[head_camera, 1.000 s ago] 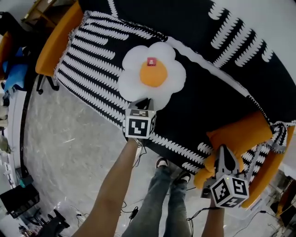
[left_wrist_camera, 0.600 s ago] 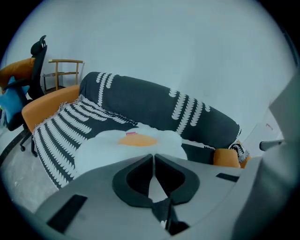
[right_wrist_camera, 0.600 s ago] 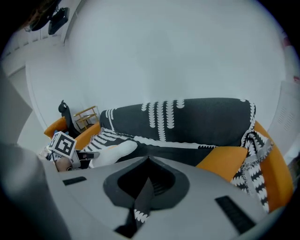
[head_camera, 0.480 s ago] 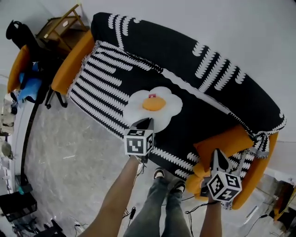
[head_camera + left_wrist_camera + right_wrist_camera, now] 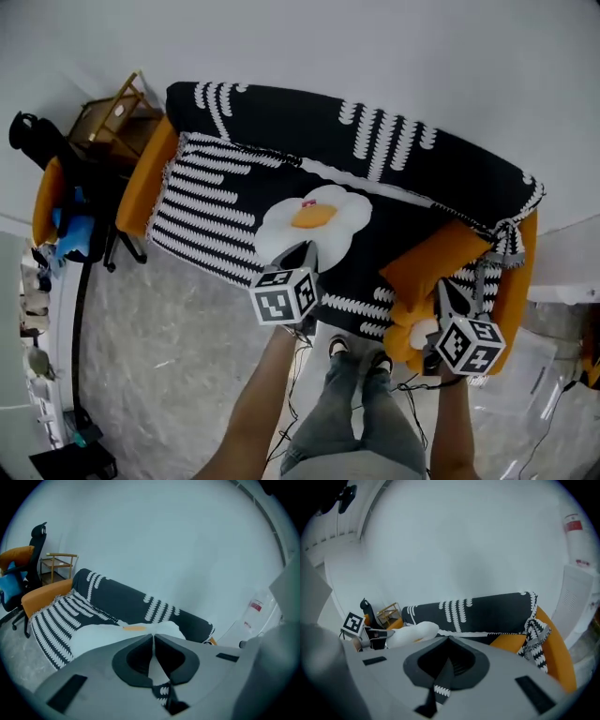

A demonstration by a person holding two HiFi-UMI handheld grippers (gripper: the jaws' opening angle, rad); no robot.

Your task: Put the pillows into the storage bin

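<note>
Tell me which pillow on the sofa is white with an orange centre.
The flower-shaped pillow at the left claw's tip, in the middle of the sofa. The other pillow, beside the right claw at the sofa's right end, is orange.

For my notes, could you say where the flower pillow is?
Head view, centre: flower pillow over the sofa seat, its near edge pinched by the left gripper.

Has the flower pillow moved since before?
Yes. The left gripper, shut on its near edge, has tilted the flower pillow up off the sofa seat.
</note>
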